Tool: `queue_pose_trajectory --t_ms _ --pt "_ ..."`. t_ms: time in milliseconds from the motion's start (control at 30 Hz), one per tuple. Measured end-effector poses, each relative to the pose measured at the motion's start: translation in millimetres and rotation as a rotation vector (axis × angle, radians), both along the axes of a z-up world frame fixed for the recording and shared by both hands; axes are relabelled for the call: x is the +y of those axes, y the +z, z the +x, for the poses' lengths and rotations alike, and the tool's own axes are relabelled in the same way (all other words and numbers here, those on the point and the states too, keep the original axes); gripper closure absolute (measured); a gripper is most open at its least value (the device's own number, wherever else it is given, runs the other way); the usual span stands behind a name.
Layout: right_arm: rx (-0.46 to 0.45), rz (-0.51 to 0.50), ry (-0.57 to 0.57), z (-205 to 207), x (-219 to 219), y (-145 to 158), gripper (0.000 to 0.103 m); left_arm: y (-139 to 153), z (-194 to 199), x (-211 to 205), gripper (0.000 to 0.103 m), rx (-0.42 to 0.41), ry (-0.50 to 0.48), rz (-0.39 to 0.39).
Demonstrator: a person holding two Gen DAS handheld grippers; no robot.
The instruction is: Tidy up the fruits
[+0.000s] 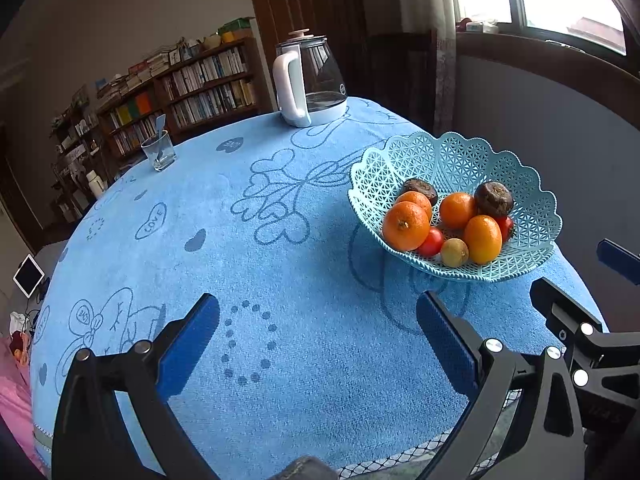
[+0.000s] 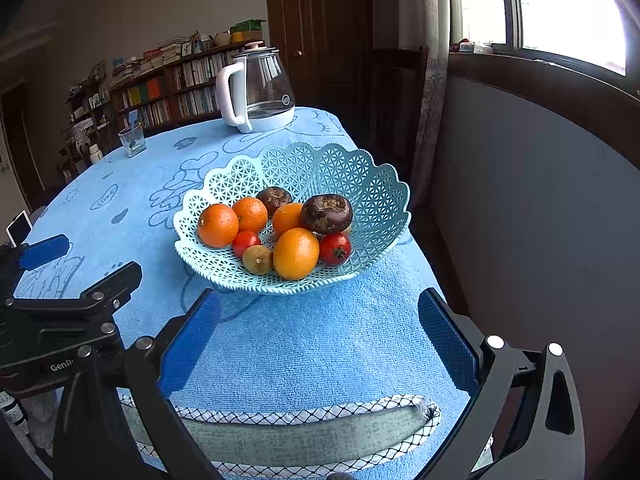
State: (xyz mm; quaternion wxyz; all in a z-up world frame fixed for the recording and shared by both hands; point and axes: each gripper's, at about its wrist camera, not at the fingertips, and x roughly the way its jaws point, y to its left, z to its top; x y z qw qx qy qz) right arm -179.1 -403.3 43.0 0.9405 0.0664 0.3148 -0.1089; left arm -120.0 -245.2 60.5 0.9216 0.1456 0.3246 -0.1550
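Near the desk's right edge sits a pale blue lattice basket (image 2: 360, 184) holding 4 oranges (image 2: 296, 253), 2 tomatoes (image 2: 335, 249), 2 dark brown fruits (image 2: 326, 213) and 1 small greenish fruit (image 2: 257, 259). Both the left tongs (image 1: 318, 344) and the right tongs (image 2: 318, 340) hover released and empty above the blue cloth (image 1: 280, 280) at the desk's near edge, while a glass kettle (image 1: 310, 80) stands at the far edge.
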Motion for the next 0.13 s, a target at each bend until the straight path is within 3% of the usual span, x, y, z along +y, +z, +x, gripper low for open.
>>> queue_pose_trajectory --t_ms 133 --pt "0.002 -0.003 0.004 -0.2 3.3 0.2 0.003 1.0 0.9 2.6 0.005 0.003 0.007 -0.003"
